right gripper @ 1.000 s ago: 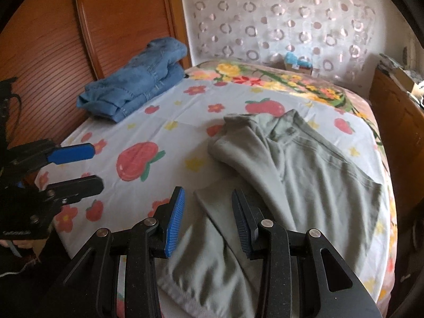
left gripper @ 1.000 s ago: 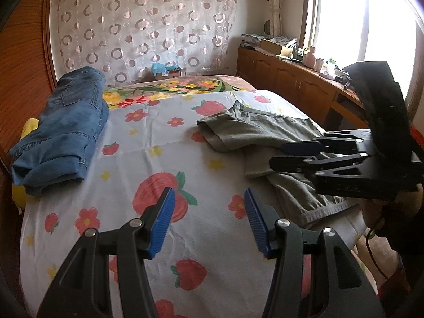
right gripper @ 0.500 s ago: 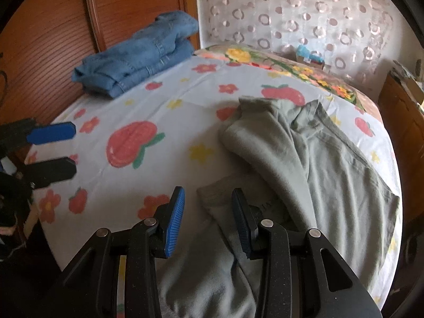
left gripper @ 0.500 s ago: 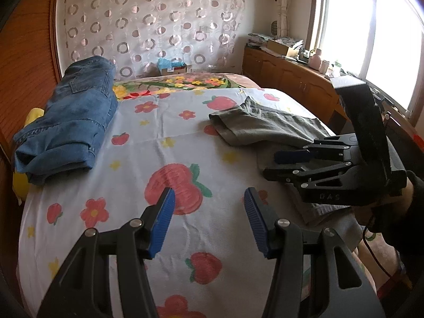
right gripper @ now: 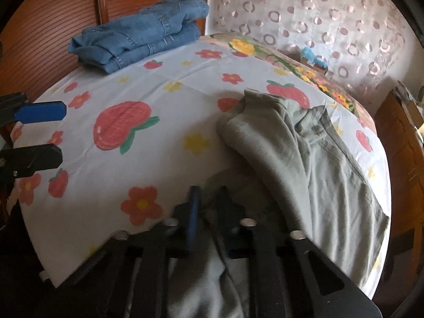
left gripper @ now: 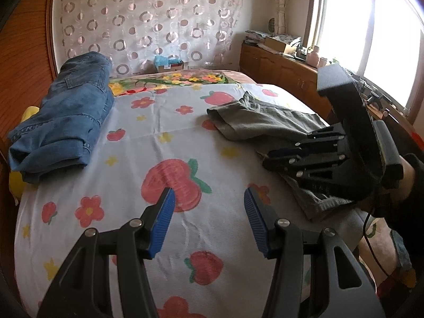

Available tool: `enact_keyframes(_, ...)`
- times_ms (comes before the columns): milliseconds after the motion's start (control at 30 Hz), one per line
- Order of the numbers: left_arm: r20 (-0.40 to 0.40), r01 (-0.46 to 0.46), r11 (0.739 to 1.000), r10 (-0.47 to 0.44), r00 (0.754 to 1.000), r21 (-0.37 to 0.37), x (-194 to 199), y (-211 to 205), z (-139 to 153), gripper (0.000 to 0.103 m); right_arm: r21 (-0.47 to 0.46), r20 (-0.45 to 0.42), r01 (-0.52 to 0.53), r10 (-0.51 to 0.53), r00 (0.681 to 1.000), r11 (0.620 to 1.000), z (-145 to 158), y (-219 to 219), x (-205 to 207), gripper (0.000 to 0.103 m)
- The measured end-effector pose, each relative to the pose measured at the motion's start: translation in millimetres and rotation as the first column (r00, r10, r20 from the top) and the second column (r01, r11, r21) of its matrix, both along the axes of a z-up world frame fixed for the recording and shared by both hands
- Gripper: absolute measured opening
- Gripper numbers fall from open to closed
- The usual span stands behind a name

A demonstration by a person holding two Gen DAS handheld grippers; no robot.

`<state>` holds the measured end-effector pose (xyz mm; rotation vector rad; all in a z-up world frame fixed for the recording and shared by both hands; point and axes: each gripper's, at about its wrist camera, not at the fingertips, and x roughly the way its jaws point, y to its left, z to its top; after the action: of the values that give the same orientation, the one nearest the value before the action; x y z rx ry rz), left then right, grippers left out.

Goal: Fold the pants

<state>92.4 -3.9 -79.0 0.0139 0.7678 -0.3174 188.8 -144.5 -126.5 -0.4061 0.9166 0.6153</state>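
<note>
Grey-green pants lie crumpled on the right side of the bed, one leg folded over the other; they also show in the left wrist view. My right gripper is low on the near pant leg, its jaws nearly closed with cloth between them; it also shows in the left wrist view. My left gripper is open and empty above the strawberry-print sheet, left of the pants. Its fingertips show at the left edge of the right wrist view.
Folded blue jeans lie at the bed's far left by the wooden headboard. A wooden cabinet with clutter runs under the window at right. A patterned curtain hangs behind the bed.
My right gripper has dropped onto the near pant leg and its jaws have closed on the cloth. My left gripper has moved slightly forward and stayed open.
</note>
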Motion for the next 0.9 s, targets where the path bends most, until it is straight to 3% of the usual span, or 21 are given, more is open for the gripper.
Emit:
enact_keyframes(33,0.001,0.007,1.000,-0.007,1.000,0.003,1,-1,0,0.053,0.012,0.006,0.002,-0.003,1.000,1.000,3,-2,0,0.001)
enact_keyframes(200,-0.001,0.023,1.000,-0.023,1.000,0.013,6,-6,0,0.053,0.131,0.038,0.043,-0.048,0.998,0.991,34,-26,9,0.001)
enact_keyframes(467,-0.018,0.047,0.998,-0.047,0.999,0.029,28,-25,1,0.053,0.163,0.115,0.119,-0.138,0.984,0.979,64,-76,31,0.001)
enact_keyframes(900,-0.055,0.129,0.990,-0.126,0.991,0.060,83,-79,6,0.053,0.198,0.131,0.246,-0.274,0.953,0.949,64,-160,63,0.001)
